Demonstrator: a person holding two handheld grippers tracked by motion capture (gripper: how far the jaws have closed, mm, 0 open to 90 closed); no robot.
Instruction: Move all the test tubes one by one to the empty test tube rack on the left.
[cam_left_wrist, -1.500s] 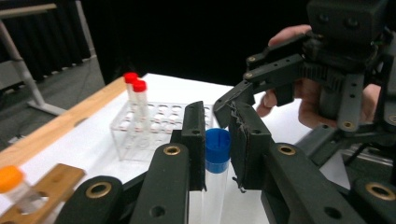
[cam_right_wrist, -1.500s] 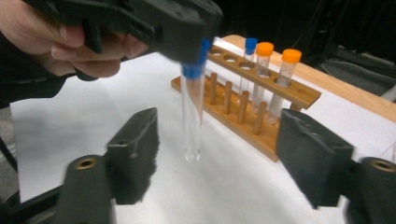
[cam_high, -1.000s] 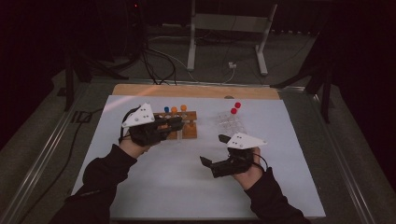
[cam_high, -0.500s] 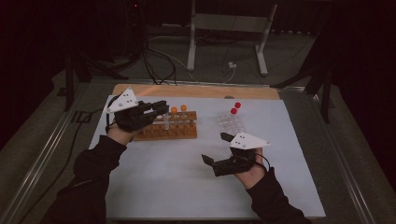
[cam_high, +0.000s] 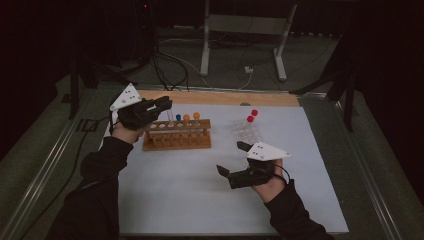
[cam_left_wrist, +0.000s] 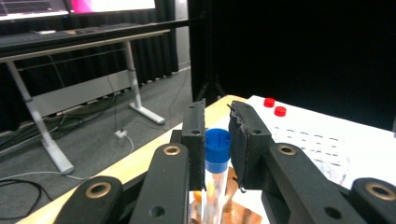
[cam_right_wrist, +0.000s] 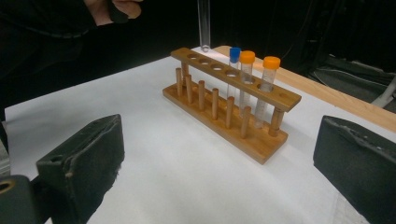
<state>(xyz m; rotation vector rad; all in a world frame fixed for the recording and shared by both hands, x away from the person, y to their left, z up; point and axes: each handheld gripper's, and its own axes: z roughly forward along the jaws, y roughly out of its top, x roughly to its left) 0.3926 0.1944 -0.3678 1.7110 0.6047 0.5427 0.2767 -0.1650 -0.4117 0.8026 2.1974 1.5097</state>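
A wooden tube rack (cam_high: 177, 140) stands left of centre on the white mat, with one blue-capped and two orange-capped tubes (cam_right_wrist: 247, 70) upright in its right half. My left gripper (cam_high: 166, 104) hovers over the rack's left end, shut on a blue-capped clear tube (cam_left_wrist: 217, 145) just below the cap. The tube hangs upright, its bottom end (cam_right_wrist: 204, 45) just above the leftmost holes. My right gripper (cam_high: 231, 173) is held low over the mat in front of the rack, jaws wide open with nothing between them (cam_right_wrist: 219, 163).
A clear plastic rack (cam_high: 247, 131) with two red-capped tubes (cam_high: 254, 113) sits right of the wooden rack. A wooden strip (cam_high: 220, 98) edges the mat at the back. Beyond the table stand desk legs (cam_high: 205, 45) and floor cables.
My left gripper has moved left and back from above the rack's middle toward its left end, carrying the tube. The right gripper has barely shifted.
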